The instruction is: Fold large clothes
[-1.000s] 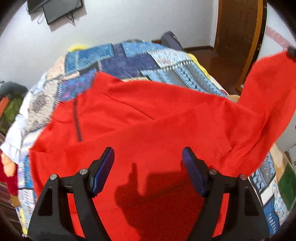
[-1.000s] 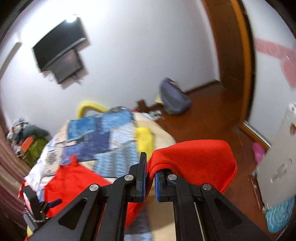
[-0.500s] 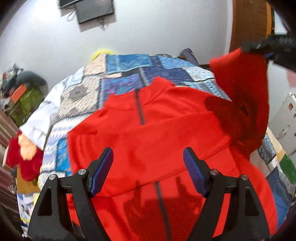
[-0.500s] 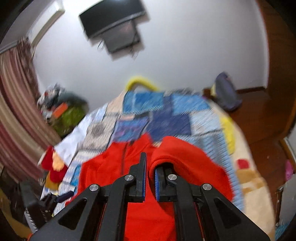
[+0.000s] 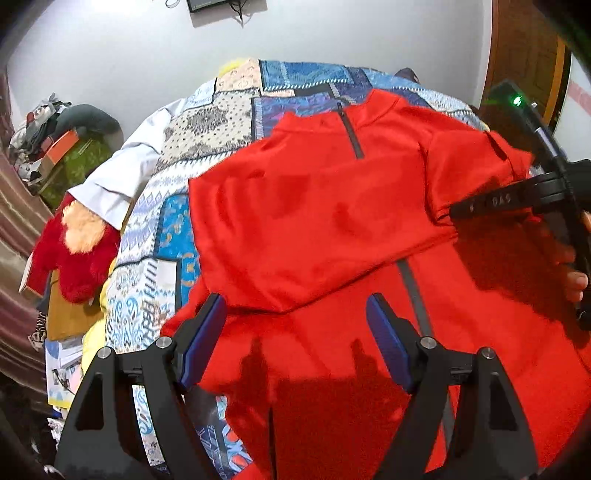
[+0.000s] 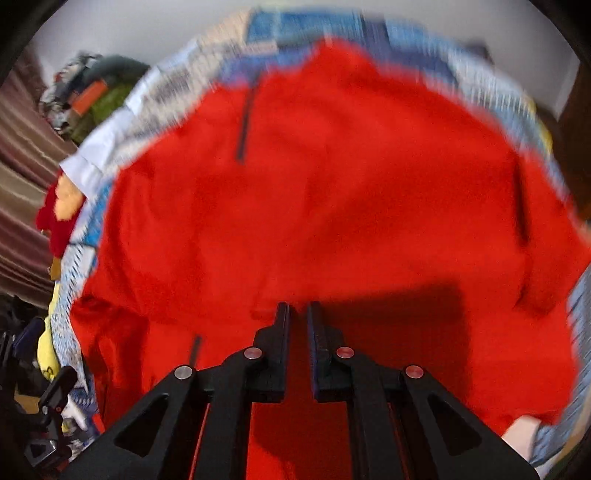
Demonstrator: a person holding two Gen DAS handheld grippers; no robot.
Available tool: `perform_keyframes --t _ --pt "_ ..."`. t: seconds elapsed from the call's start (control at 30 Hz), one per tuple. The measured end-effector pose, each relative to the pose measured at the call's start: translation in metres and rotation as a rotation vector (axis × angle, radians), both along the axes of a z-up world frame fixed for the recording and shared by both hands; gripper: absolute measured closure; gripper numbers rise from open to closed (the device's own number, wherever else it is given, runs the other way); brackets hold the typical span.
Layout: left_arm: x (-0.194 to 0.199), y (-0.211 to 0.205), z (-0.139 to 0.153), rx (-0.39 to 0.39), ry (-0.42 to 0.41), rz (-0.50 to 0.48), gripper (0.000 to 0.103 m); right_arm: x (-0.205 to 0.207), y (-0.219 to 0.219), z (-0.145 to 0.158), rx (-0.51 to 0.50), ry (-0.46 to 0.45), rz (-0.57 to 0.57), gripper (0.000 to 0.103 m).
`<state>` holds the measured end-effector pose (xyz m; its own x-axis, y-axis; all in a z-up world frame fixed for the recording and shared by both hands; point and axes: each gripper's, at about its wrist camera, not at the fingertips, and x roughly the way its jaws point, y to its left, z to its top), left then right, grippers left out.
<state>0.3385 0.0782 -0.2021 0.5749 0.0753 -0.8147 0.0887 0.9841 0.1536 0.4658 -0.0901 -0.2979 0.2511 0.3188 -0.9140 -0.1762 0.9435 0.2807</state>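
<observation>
White wall (image 5: 332, 37) closes the far end of the room, with the lower edge of a dark wall-mounted screen (image 5: 221, 4) at the top of the left wrist view and a brown wooden door (image 5: 524, 55) at the right. Bed with a blue, white and beige patchwork cover (image 5: 221, 122) fills the middle ground; a pale blue-white sheet (image 5: 110, 181) hangs off its left side. Beside that edge lie a red and peach plush toy (image 5: 79, 243) and, further back, a heap of mixed belongings with a green cloth and an orange box (image 5: 62, 147). Large bright red fleece jacket with a dark grey zip (image 5: 314, 229) lies spread on the bed cover, collar toward the wall; one side of it is folded across the front, its edge running diagonally over the body. Left hand-held gripper (image 5: 297, 336) hovers over the near part of the jacket, blue-padded jaws well apart, nothing between them, its shadow falling on the red cloth. Right hand-held gripper (image 6: 298, 314) points down at the jacket; its jaws are drawn together with only a narrow slit between, and red cloth shows in that slit, but this view is motion-blurred and I cannot tell whether fabric is pinched there. In the left wrist view the same tool enters from the right edge as a black body with a green light, its tip at the folded edge of the jacket, with fingers of the person's hand (image 5: 574, 273) on its grip.
</observation>
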Motion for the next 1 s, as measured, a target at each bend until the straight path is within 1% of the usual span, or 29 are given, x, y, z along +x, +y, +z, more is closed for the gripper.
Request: perform_keyframes --t 0.03,0.1,0.17,0.2,0.3,0.33,0.37,0.4,0.43,0.5,0.53,0.63,0.73,0.87,1.0 --pt "0.000 0.000 -0.001 0.001 0.003 0.000 0.025 -0.004 -0.003 0.004 0.010 -0.014 0.007 0.097" --pt "0.000 -0.002 -0.003 -0.005 0.011 -0.005 0.025 -0.008 -0.008 0.013 0.027 -0.011 0.027 0.097" --pt "0.003 -0.007 -0.001 -0.008 0.014 -0.014 0.025 -0.015 -0.014 0.032 0.050 -0.046 0.045 0.097" --pt "0.007 -0.012 0.001 -0.009 0.014 -0.022 0.025 -0.020 -0.018 0.045 0.048 -0.081 0.053 0.097" --pt "0.018 -0.031 0.009 -0.011 0.001 -0.052 0.025 -0.032 -0.040 0.081 0.003 -0.203 0.057 0.097" --pt "0.022 -0.039 0.011 -0.012 -0.004 -0.064 0.025 -0.037 -0.054 0.094 -0.022 -0.249 0.047 0.097" --pt "0.025 -0.046 0.014 -0.013 -0.008 -0.076 0.025 -0.039 -0.064 0.104 -0.040 -0.276 0.034 0.097" --pt "0.031 -0.057 0.018 -0.017 -0.014 -0.096 0.025 -0.039 -0.073 0.108 -0.052 -0.289 0.022 0.097" --pt "0.035 -0.064 0.020 -0.021 -0.016 -0.108 0.025 -0.041 -0.092 0.115 -0.072 -0.304 -0.001 0.097" --pt "0.047 -0.088 0.023 -0.036 -0.018 -0.147 0.025 -0.041 -0.115 0.120 -0.095 -0.311 -0.030 0.097" --pt "0.052 -0.097 0.024 -0.041 -0.017 -0.160 0.025 -0.041 -0.133 0.121 -0.116 -0.314 -0.049 0.097" --pt "0.071 -0.130 0.021 -0.051 -0.007 -0.207 0.025 -0.040 -0.166 0.119 -0.168 -0.318 -0.089 0.097" --pt "0.089 -0.165 0.012 -0.054 0.018 -0.254 0.025 -0.038 -0.196 0.106 -0.220 -0.305 -0.117 0.097" --pt "0.111 -0.206 -0.008 -0.055 0.067 -0.310 0.025 -0.039 -0.225 0.082 -0.190 -0.259 -0.139 0.097" --pt "0.131 -0.243 -0.032 -0.022 0.109 -0.359 0.025 -0.040 -0.236 0.061 -0.172 -0.225 -0.150 0.097"
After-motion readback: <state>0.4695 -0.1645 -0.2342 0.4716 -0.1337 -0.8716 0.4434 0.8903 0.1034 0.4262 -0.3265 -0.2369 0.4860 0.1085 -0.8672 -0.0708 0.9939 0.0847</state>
